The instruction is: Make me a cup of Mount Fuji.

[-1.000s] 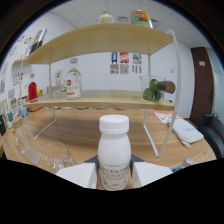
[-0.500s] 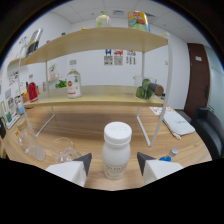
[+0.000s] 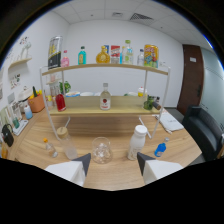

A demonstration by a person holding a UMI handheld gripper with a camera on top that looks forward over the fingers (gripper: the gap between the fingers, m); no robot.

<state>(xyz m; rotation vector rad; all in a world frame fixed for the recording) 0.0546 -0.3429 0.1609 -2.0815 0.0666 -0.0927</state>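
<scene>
With the tongs spread and empty, the white bottle stands on the bench just ahead of the right finger beside the glass; a careless advance risks toppling either.

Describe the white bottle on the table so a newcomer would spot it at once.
Start at the two-tier wooden shelf. On the table before it, just beyond the open gripper, stands the white bottle, beside a clear glass. It alone is opaque white and capped.
</scene>
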